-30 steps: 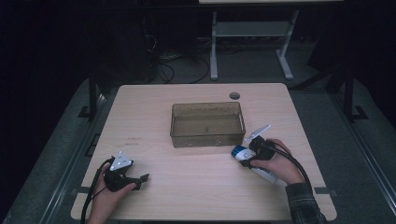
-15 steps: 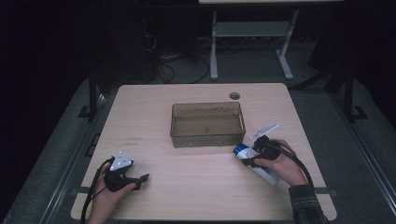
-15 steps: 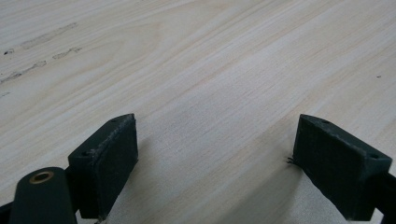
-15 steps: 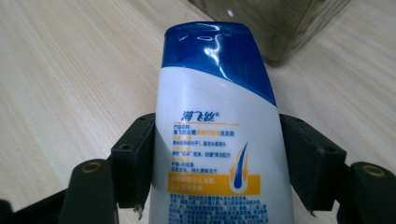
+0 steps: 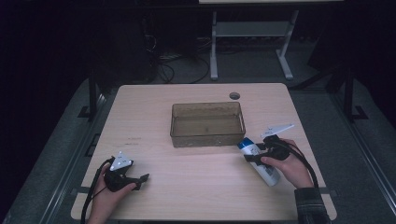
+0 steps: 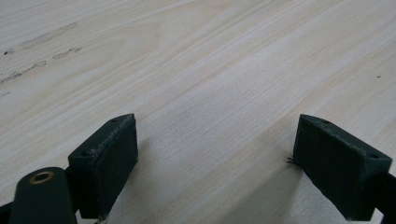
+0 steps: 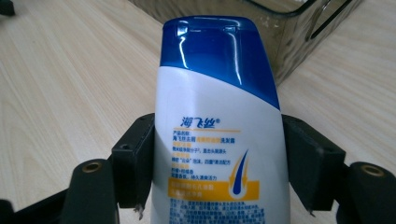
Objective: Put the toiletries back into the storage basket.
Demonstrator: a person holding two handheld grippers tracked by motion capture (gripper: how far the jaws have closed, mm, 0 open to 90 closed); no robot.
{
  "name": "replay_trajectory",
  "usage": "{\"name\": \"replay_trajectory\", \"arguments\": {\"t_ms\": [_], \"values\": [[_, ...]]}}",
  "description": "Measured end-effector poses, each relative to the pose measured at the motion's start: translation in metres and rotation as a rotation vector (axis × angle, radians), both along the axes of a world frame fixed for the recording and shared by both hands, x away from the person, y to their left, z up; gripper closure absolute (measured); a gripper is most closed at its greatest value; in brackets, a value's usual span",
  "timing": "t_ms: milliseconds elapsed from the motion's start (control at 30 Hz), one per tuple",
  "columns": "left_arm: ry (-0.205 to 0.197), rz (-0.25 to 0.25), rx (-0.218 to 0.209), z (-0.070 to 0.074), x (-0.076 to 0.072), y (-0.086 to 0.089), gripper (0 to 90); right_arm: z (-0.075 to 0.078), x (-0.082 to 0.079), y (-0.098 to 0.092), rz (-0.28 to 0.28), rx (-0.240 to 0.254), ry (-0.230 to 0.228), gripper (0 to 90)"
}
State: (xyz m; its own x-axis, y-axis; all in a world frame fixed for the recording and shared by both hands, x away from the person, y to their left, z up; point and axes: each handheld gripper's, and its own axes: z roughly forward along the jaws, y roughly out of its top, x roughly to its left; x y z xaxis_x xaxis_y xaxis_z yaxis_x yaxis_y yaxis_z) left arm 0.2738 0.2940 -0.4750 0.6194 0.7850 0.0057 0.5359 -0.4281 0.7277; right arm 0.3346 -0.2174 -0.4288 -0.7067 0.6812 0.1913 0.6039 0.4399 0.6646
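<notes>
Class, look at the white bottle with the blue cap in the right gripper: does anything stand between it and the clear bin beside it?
Nothing visible does. The bottle, clamped by the right gripper, points its cap at the near right corner of the bin, with bare table between. The bin's near wall must be cleared.

One bottle (image 5: 258,158), one bin (image 5: 208,124), two tongs.

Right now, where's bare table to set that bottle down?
Widest free patch: the table between the left gripper and the right gripper, in front of the clear bin. Also free: the strip left of the bin and the far edge behind it, apart from the cable hole. Crowded: the near right, where the right gripper clamps the shampoo bottle by the bin's corner.
</notes>
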Motion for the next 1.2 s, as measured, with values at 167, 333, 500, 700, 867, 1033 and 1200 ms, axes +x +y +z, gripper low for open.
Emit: {"name": "replay_trajectory", "arguments": {"t_ms": [167,333,500,700,867,1033,1200], "values": [[0.000,0.000,0.001,0.000,0.000,0.000,12.6,0.005,-0.003,-0.004,-0.014,0.031,-0.027,32.7],[0.000,0.000,0.000,0.000,0.000,0.000,12.6,0.012,-0.007,-0.009,-0.028,0.070,-0.048,32.7],[0.000,0.000,0.000,0.000,0.000,0.000,12.6,0.018,-0.011,-0.012,-0.042,0.102,-0.076,32.8],[0.000,0.000,0.000,0.000,0.000,0.000,12.6,0.025,-0.015,-0.017,-0.051,0.140,-0.112,32.9],[0.000,0.000,0.001,0.000,0.000,0.000,12.6,0.030,-0.019,-0.020,-0.073,0.176,-0.148,32.9],[0.000,0.000,0.000,0.000,0.000,0.000,12.6,0.032,-0.023,-0.024,-0.091,0.204,-0.176,32.8],[0.000,0.000,0.001,0.000,0.000,0.000,12.6,0.035,-0.025,-0.028,-0.115,0.250,-0.198,32.8]]}}
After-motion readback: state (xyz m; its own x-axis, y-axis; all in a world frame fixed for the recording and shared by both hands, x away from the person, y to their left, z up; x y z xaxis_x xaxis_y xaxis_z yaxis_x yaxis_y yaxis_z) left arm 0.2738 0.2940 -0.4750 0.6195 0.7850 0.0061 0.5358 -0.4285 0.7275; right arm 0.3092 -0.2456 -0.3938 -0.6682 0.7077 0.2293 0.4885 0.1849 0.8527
